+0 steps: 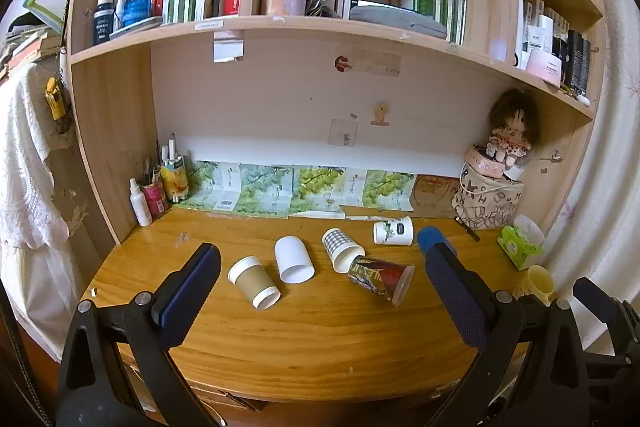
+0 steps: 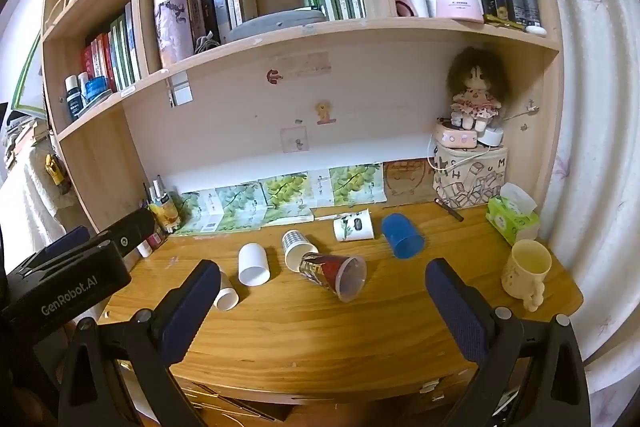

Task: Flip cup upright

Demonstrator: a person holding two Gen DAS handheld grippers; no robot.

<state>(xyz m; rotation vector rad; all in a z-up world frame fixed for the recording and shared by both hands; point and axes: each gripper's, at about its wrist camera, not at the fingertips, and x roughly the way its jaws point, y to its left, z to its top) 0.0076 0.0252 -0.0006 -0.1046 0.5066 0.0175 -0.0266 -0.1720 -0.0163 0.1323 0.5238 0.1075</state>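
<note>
Your left gripper (image 1: 320,279) stands with jaws wide apart and nothing between them, low in the frame above the tabletop (image 1: 320,339). Your right gripper (image 2: 322,291) is likewise spread and empty. Six cups lie on their sides across mid-frame: brown sleeved cup (image 1: 253,281), white cup (image 1: 293,259), checked cup (image 1: 341,249) touching the red printed cup (image 1: 382,277), leaf-print cup (image 1: 393,231) behind, and blue cup (image 2: 401,235) at right of centre. A yellow mug (image 2: 524,271) stands upright at the right edge.
</note>
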